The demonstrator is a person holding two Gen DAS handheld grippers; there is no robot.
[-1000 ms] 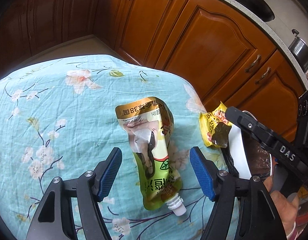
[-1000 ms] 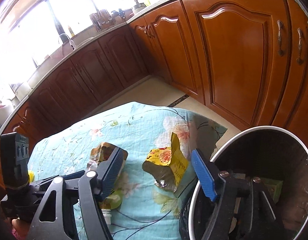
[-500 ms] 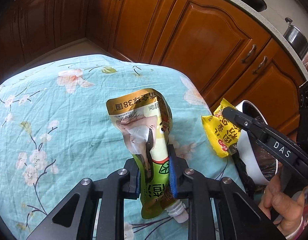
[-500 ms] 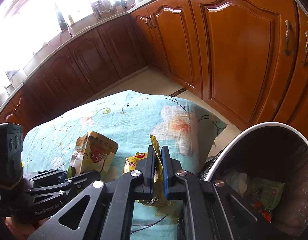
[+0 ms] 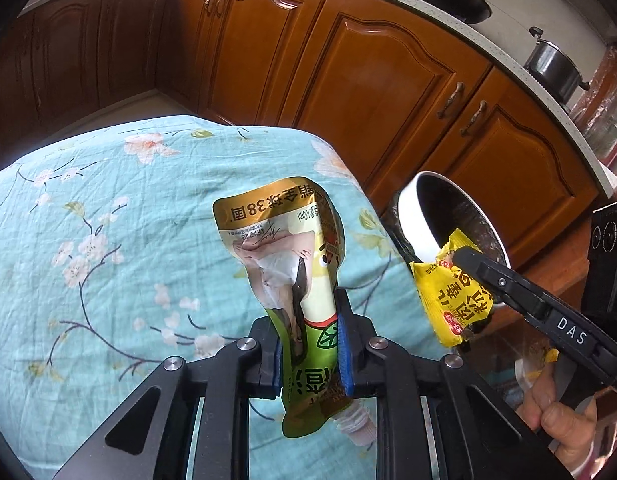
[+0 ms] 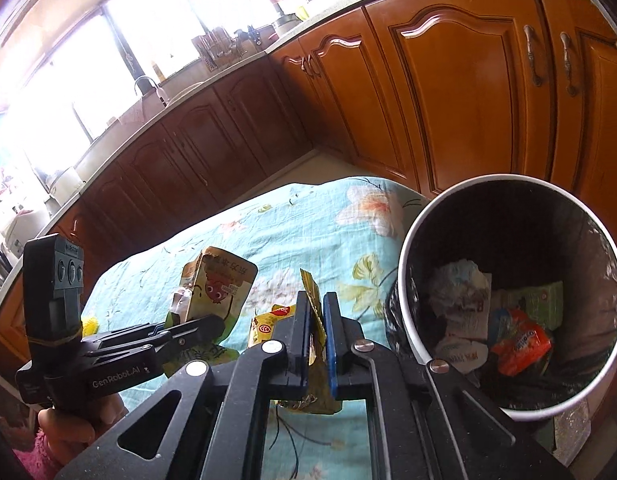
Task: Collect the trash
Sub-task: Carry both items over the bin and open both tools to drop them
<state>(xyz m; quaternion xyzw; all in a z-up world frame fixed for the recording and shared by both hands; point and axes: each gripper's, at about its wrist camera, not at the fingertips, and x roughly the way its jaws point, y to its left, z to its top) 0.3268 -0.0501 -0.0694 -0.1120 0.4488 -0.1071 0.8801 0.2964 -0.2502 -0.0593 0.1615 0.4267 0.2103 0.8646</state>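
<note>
Trash bin (image 6: 412, 240), white-rimmed, beside table (image 5: 108, 240): crumpled white wrapper (image 6: 460, 300), orange-red packet (image 6: 520, 340), green carton (image 6: 544, 300) inside. Left gripper (image 5: 308, 344) clamped on spouted pouch (image 5: 292, 248), lifted above table, long axis upright, spout down. Right gripper (image 6: 316, 332) clamped on yellow wrapper (image 5: 456, 296), edge-up, beside bin rim.

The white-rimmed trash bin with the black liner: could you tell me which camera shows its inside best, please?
The right wrist view: the white-rimmed trash bin opens toward the camera, showing crumpled paper and an orange wrapper inside. The left wrist view shows only part of its rim, partly behind the right gripper.
</note>
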